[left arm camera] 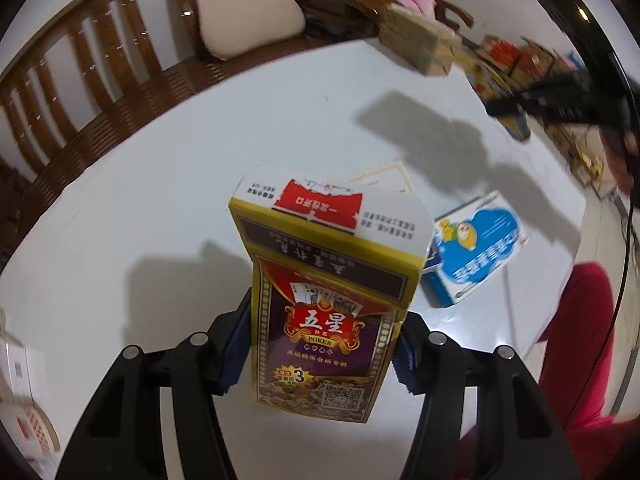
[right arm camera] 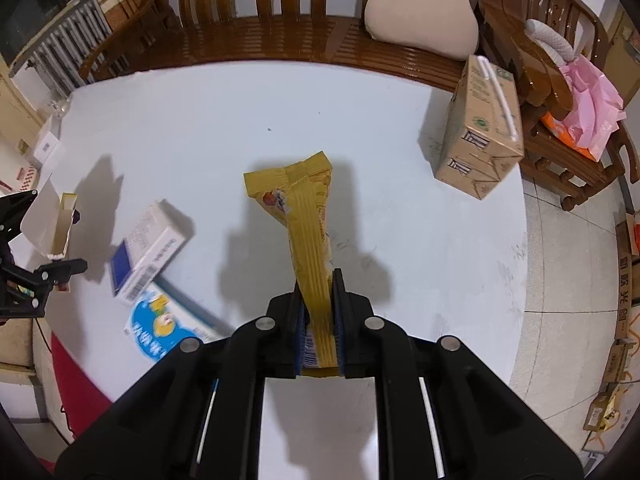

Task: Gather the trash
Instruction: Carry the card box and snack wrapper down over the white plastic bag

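Left wrist: "POKER" card box (left arm camera: 320, 300)

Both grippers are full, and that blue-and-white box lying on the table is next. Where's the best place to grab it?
The blue-and-white box lies flat on the table, another box's end resting on it. Probably come from above and close across its two long edges near the uncovered end.

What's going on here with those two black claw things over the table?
A person is clearing trash off a white table with a handheld gripper in each hand. The left gripper is clamped on a playing-card box, and the right gripper pinches a yellow snack wrapper; both are held above the table. A blue-and-white box and a brown carton remain on the table.
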Tool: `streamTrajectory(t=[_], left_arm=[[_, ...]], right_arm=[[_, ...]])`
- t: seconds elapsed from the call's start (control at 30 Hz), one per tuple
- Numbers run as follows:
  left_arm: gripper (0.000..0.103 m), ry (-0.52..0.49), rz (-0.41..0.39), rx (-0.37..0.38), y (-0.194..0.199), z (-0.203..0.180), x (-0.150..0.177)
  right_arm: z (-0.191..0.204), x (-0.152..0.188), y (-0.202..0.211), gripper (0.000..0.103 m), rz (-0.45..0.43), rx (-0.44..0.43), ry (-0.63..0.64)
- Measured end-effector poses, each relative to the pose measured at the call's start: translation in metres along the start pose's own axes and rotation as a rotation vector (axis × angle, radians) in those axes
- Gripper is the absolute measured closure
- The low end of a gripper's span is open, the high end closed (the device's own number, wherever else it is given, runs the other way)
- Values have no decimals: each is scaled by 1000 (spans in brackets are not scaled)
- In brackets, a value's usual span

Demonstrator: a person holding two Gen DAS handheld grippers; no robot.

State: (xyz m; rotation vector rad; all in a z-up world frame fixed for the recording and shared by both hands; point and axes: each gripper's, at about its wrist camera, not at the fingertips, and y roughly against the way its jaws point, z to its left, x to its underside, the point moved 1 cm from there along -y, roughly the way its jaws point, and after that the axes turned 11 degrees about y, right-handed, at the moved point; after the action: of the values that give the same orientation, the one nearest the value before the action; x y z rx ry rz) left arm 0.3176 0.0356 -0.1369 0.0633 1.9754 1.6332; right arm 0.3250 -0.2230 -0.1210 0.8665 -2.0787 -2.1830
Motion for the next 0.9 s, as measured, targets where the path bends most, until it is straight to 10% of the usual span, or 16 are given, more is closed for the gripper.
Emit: streamTrajectory(t=[0.9], left_arm=[[46, 62, -107, -34, 110, -93, 97]], right_arm=[[148, 104, 158, 91, -222, 37, 109]])
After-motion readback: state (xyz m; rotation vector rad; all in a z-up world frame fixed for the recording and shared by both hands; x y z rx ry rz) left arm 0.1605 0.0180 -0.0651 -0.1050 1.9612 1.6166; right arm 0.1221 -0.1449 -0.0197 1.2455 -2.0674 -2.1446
